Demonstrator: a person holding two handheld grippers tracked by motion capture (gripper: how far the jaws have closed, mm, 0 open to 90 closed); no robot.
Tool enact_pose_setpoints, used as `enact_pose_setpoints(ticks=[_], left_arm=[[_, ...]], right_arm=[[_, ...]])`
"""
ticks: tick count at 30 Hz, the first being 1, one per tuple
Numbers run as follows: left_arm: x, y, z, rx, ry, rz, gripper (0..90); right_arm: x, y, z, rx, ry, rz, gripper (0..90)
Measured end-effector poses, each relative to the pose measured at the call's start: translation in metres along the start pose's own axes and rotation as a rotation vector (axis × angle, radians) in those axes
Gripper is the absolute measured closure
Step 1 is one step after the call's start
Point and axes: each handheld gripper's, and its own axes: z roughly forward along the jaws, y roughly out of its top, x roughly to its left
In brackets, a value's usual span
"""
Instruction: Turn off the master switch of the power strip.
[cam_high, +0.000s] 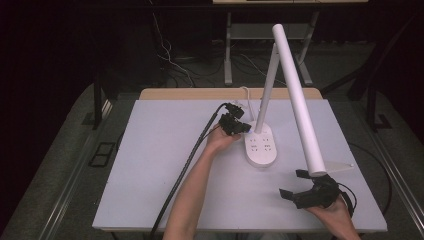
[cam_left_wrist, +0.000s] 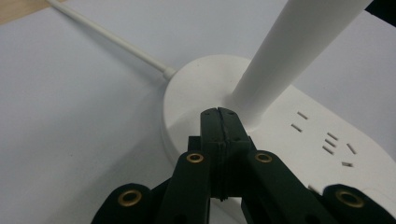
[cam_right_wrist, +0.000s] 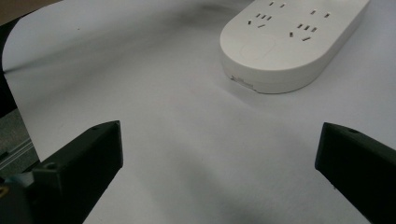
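Observation:
A white desk lamp stands mid-table. Its oval base (cam_high: 261, 148) carries socket slots, a slim stem (cam_high: 267, 82) rises from it, and a long tube head (cam_high: 300, 102) slants down toward the front right. My left gripper (cam_high: 245, 127) is shut with nothing between its jaws. Its tips (cam_left_wrist: 219, 115) sit over the base (cam_left_wrist: 191, 88) at the foot of the stem (cam_left_wrist: 289, 51); whether they touch it I cannot tell. My right gripper (cam_high: 291, 183) is open and empty near the front right, below the tube's lower end. In the right gripper view the base (cam_right_wrist: 285, 46) lies ahead of my right gripper (cam_right_wrist: 219, 140).
The lamp's white cord (cam_left_wrist: 107, 39) runs from the base toward the table's far edge. The white tabletop (cam_high: 165, 165) has bare room at the left and front. A small pale flat piece (cam_high: 342, 165) lies by the tube's end. Cables and desk legs (cam_high: 228, 55) stand behind the table.

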Motion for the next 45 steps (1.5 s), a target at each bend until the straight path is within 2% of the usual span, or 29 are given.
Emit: enact_pose_setpoints(ticks=[6,8,11,15,17,21,22,26,28,29,31,33,34,37,39,45], left_arm=[[-0.002,0.000,0.004,0.015,-0.007,-0.007,90.0],[-0.003,-0.001,0.007,0.007,-0.023,-0.025,90.0],[-0.003,-0.001,0.009,0.005,-0.036,-0.024,90.0],[-0.004,0.000,0.010,0.008,-0.030,-0.027,90.0],[-0.004,-0.001,0.011,0.000,-0.029,-0.043,90.0],[-0.005,-0.001,0.013,-0.008,-0.008,-0.049,90.0],[-0.005,-0.001,0.013,-0.012,-0.008,-0.068,90.0],[-0.001,-0.002,0.013,-0.021,-0.032,-0.081,90.0],[-0.003,0.000,0.013,-0.010,-0.021,-0.071,90.0],[-0.002,0.001,0.012,-0.003,-0.020,-0.052,90.0],[-0.001,0.001,0.011,-0.025,-0.038,-0.075,90.0],[-0.002,0.001,0.011,-0.035,-0.023,-0.060,90.0],[-0.001,0.002,0.009,-0.026,-0.026,-0.048,90.0],[-0.002,0.006,0.002,-0.071,-0.027,-0.060,90.0],[-0.001,0.010,-0.006,-0.087,-0.018,-0.052,90.0],[0.002,0.015,-0.025,-0.101,-0.020,-0.051,90.0]], right_arm=[[0.000,0.000,0.000,0.000,0.002,0.002,0.4],[0.000,0.000,0.000,0.000,0.001,0.001,0.4],[0.000,0.000,-0.001,-0.005,0.000,-0.003,0.4],[0.000,0.000,-0.003,-0.009,-0.003,-0.002,0.4],[0.001,0.000,-0.003,-0.011,-0.002,-0.002,0.4],[0.001,0.000,-0.003,-0.010,0.000,-0.004,0.4],[0.001,0.000,-0.003,-0.009,0.000,-0.004,0.4],[0.001,-0.001,-0.003,-0.010,-0.001,-0.002,0.4],[0.000,-0.001,-0.003,-0.010,-0.004,0.001,0.4],[-0.001,-0.001,-0.003,-0.010,-0.002,0.001,0.4],[-0.001,0.000,-0.002,-0.009,-0.002,0.002,0.4],[-0.001,0.000,-0.002,-0.011,-0.001,-0.003,0.4],[0.000,0.000,-0.002,-0.009,0.000,-0.001,0.4],[-0.001,0.000,-0.001,-0.006,0.001,-0.001,0.4],[-0.001,0.000,-0.001,-0.006,0.001,-0.001,0.4],[-0.001,0.000,-0.001,-0.004,0.000,-0.004,0.4]])
